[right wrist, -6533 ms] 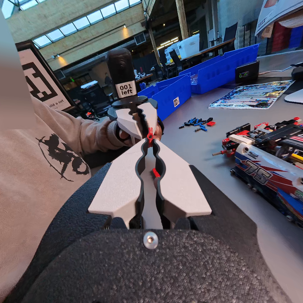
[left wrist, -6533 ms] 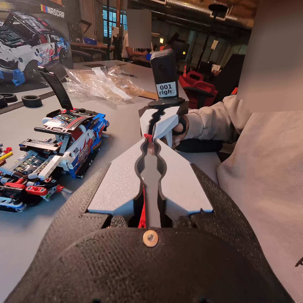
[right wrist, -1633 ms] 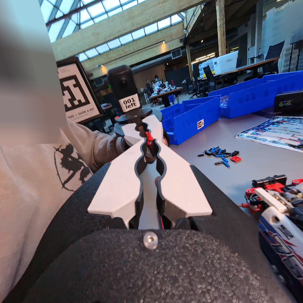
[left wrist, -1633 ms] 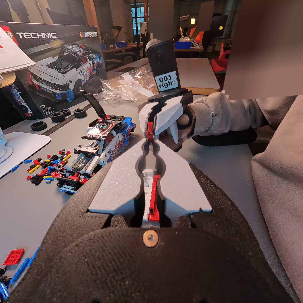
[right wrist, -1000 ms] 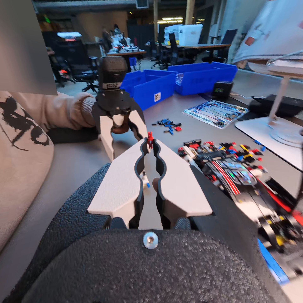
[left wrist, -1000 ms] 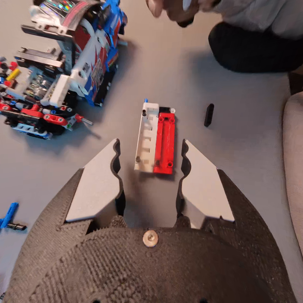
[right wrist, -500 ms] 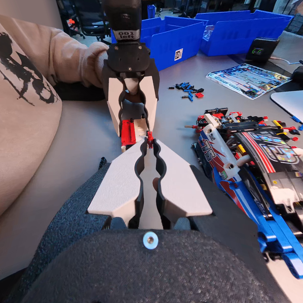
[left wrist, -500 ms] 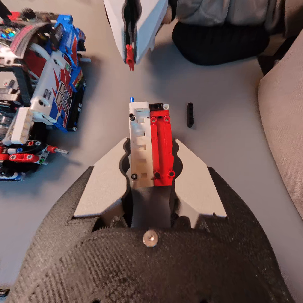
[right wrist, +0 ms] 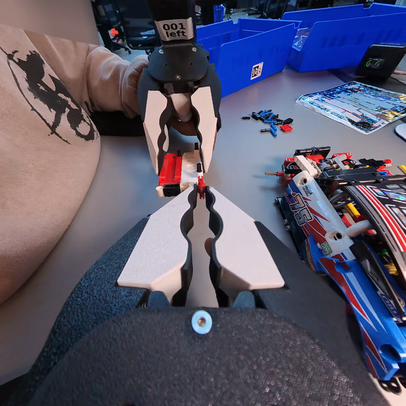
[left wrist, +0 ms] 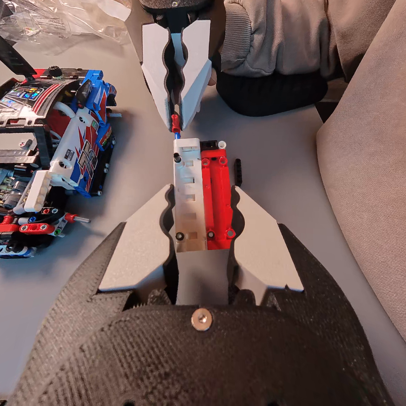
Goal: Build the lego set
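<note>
Car [left wrist: 55, 158]: part-built, left on table [left wrist: 136, 72].
Panel [left wrist: 202, 197]: white/red, flat on table centre, clamped by L gripper [left wrist: 202, 189].
Pin [left wrist: 175, 121]: red, pinched in R gripper [left wrist: 175, 126] tips, at panel's far white corner.
Black beam [left wrist: 238, 171]: just right of panel.

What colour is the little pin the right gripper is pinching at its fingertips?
Red; the pin shows best in the right wrist view, clamped in the right gripper.

Two grippers [left wrist: 202, 189] [left wrist: 175, 129], one car [left wrist: 55, 158], one panel assembly [left wrist: 202, 193]
</note>
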The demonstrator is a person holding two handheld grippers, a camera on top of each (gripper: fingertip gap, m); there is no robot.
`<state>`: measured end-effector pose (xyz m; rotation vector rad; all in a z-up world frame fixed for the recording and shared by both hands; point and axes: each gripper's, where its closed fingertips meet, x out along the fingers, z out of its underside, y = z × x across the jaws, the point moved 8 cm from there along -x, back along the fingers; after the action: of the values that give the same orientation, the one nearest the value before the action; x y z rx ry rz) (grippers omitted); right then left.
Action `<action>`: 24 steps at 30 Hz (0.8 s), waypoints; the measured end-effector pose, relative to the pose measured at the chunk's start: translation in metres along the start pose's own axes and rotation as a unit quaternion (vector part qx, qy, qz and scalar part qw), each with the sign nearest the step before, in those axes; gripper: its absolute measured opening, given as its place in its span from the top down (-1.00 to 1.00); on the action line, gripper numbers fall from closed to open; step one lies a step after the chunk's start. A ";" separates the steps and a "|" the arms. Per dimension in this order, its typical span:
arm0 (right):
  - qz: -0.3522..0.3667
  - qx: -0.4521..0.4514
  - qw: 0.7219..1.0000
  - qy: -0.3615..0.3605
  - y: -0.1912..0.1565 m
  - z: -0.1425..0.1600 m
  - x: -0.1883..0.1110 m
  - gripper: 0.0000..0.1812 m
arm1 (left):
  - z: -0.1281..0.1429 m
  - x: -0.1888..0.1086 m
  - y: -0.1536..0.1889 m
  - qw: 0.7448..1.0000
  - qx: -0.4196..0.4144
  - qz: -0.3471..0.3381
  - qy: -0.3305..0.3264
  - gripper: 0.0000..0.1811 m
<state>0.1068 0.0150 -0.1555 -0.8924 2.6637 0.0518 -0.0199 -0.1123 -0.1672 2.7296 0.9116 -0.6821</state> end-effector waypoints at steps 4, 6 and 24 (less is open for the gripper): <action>-0.011 0.003 1.000 0.003 -0.001 -0.001 -0.002 0.96 | -0.002 -0.001 0.002 1.000 0.006 0.001 0.002 0.45; -0.016 0.003 1.000 0.007 -0.002 -0.002 -0.003 0.96 | -0.003 -0.002 0.002 1.000 0.007 0.001 0.005 0.45; -0.022 -0.005 1.000 -0.019 -0.005 0.004 0.001 0.96 | 0.001 -0.001 0.006 0.999 -0.028 0.032 0.011 0.46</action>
<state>0.1099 0.0108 -0.1589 -0.9425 2.6094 0.0700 -0.0178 -0.1176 -0.1678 2.7081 0.8325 -0.6067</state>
